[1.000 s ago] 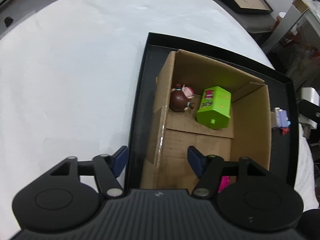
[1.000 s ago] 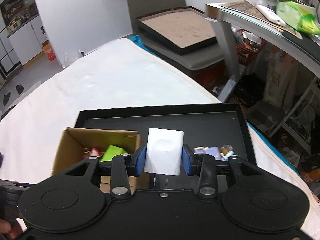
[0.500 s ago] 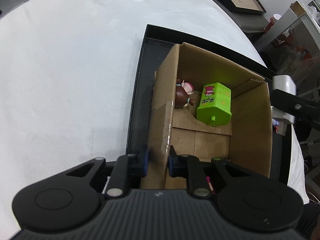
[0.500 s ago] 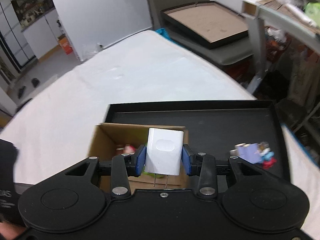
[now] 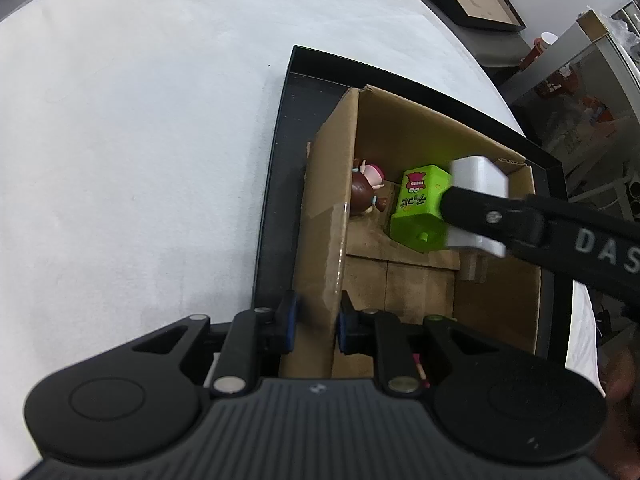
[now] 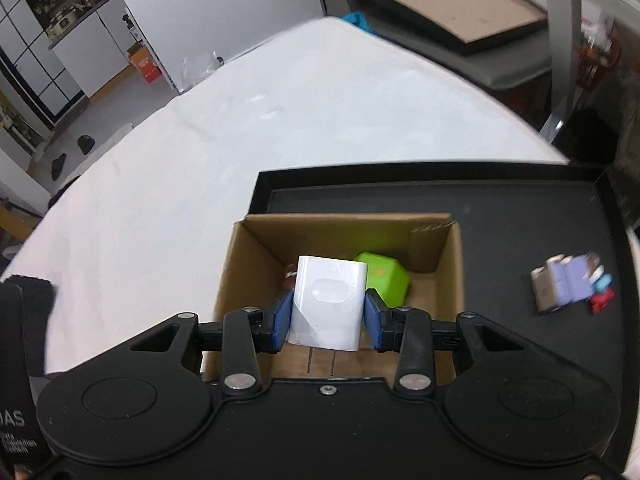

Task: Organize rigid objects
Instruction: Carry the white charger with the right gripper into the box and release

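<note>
Charger [image 6: 328,304], white, hangs clamped in the right gripper [image 6: 327,318] above the cardboard box [image 5: 328,216], whose wall the left gripper [image 5: 314,322] pinches.

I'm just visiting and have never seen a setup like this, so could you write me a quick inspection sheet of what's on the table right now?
Surface: white table with a black tray on it.
Job's things: cardboard box standing in the tray; green toy block and small doll inside; white charger held above the box opening.
Clutter: a small toy cluster loose on the tray, outside the box.
Grippers: left gripper jaws clamped on the box's wall; right gripper jaws shut on the charger.
Cables: nothing seen.
Surroundings: another tray, shelves, white cabinets.
</note>
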The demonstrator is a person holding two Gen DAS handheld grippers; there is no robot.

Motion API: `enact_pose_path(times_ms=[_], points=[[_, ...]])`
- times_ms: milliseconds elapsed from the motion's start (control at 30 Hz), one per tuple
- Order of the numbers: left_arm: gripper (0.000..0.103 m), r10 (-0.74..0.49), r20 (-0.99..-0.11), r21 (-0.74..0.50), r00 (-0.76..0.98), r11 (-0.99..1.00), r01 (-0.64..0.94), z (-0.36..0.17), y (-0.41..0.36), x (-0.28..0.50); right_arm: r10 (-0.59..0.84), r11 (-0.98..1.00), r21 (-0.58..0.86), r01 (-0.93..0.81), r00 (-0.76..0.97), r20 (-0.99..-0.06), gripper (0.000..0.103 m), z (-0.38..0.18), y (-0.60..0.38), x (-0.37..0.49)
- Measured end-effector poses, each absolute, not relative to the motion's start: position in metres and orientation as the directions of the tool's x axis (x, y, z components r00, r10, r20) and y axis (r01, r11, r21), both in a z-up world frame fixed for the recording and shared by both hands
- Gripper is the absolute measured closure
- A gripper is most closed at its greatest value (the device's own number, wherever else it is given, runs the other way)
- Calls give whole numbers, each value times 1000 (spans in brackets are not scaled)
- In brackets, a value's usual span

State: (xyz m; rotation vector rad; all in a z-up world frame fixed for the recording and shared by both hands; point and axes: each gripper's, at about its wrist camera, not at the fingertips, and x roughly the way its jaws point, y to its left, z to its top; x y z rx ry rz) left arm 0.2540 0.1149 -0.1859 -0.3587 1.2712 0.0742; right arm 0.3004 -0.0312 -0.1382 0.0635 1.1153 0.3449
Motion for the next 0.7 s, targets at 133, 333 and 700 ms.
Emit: enact_pose_path(times_ms=[133,333,700], points=[[84,-158,-940,-239,302,937,-256,-187,119,255,323,941,260,-216,349,-879,65,-146,-28,303],[84,-163,-939,-243,304,938,-248,-188,119,253,349,935,309,-174,301,-888,65,-159,-29,305],[82,-152,-945,-228,288,941,-250,-187,116,256,408,913,386,-132,273,-871,55,-159,-39,306]])
